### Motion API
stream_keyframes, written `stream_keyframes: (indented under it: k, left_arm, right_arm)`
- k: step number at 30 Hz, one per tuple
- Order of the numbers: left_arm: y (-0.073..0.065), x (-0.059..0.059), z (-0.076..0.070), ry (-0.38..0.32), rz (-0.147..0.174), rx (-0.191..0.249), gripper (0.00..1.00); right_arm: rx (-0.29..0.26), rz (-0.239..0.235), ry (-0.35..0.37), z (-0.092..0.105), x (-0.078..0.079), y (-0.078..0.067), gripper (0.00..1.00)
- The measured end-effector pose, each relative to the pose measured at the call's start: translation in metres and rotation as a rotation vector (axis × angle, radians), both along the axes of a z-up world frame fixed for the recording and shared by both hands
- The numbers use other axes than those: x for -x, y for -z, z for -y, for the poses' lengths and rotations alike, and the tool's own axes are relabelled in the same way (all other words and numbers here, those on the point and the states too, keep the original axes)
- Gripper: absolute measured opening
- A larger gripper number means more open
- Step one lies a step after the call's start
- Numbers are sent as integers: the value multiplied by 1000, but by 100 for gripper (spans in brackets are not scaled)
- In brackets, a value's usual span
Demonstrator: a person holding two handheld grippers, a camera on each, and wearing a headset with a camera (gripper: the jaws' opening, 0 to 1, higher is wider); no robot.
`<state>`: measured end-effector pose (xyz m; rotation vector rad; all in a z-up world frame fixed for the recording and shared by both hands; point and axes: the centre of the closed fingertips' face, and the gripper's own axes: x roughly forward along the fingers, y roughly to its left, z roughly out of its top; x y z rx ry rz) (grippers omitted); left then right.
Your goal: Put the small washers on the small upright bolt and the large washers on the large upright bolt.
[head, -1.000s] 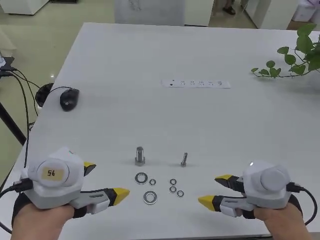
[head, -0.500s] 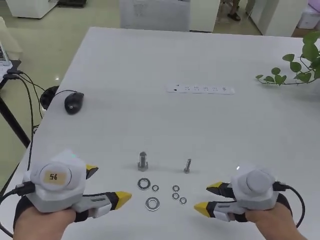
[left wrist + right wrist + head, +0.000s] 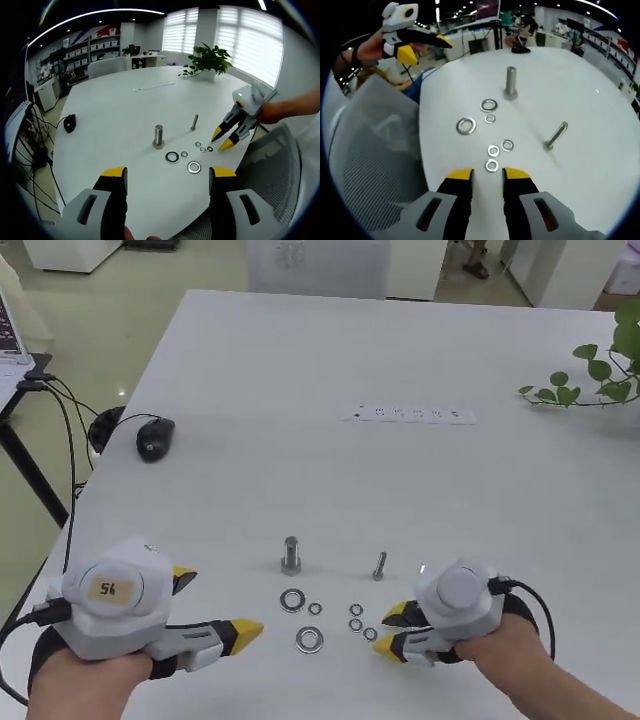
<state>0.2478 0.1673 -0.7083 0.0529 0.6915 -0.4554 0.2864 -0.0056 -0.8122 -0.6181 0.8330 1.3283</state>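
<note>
The right gripper, grey plastic with yellow tips, is holding its jaws narrowly apart around nothing, tips hovering just beside the small washers, four thin steel rings lying flat at its 9 o'clock. The small bolt is standing upright at the right gripper's 12 o'clock. The left gripper is gaping wide and empty, with two large washers, broad flat rings, lying at its 3 o'clock. The large bolt, a smooth cylinder, is standing head-down beyond them. The smooth white bench is carrying a black mouse at 10 o'clock, a white power strip at 12 and a leafy plant at 2 o'clock
</note>
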Motion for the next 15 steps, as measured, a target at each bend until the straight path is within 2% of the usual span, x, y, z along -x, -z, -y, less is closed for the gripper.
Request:
stream_keyframes:
  k: [5,9,15]
  left_arm:
    - [-1,-1,0,0,2,-2,66]
    - [-2,-1,0,0,5,-3,66]
    - [-1,0,1,-1,3,-6,66]
  right_arm:
    - [82,33,-100,-1,-2,10,22]
    - [103,61,-191,-8,-2,11,22]
    - [158,67,-306,-7,-2,12,20]
